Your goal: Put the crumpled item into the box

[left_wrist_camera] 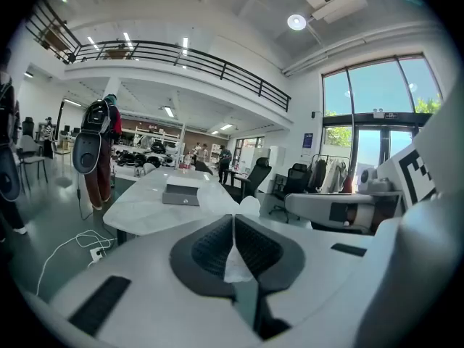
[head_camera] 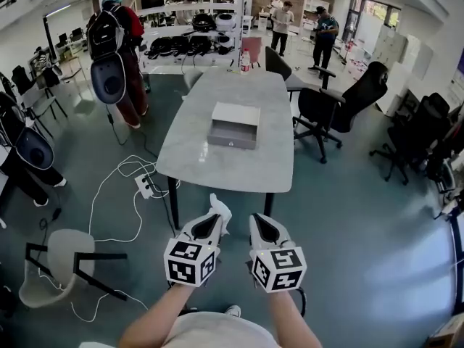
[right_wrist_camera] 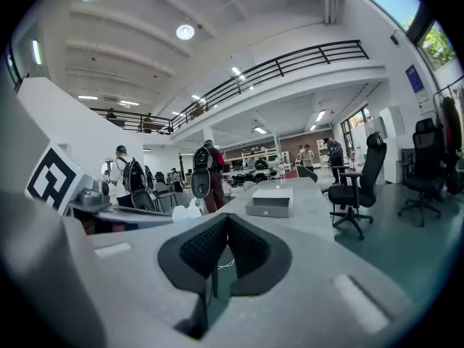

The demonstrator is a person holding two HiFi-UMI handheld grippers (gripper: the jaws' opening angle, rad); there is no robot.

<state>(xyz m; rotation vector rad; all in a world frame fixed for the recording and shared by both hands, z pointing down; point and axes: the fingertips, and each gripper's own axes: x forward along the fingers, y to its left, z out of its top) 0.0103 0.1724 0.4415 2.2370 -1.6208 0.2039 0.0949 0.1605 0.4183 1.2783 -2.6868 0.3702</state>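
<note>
A white crumpled paper (head_camera: 220,210) sticks out of my left gripper (head_camera: 215,217), which is shut on it; in the left gripper view the paper (left_wrist_camera: 236,258) is pinched between the dark pads (left_wrist_camera: 210,245). My right gripper (head_camera: 257,221) sits beside it, shut and empty, its jaws meeting at the tip (right_wrist_camera: 227,220). Both grippers hover over the floor just short of the table's near end. The grey box (head_camera: 233,125) lies open-topped in the middle of the light table (head_camera: 217,167); the box (left_wrist_camera: 181,194) also shows ahead in the left gripper view and in the right gripper view (right_wrist_camera: 270,201).
A power strip with white cables (head_camera: 145,185) lies on the floor left of the table. Black office chairs (head_camera: 326,111) stand to the right, and a pale chair (head_camera: 58,267) is at lower left. A bottle (head_camera: 245,62) stands at the table's far end. People stand at the back.
</note>
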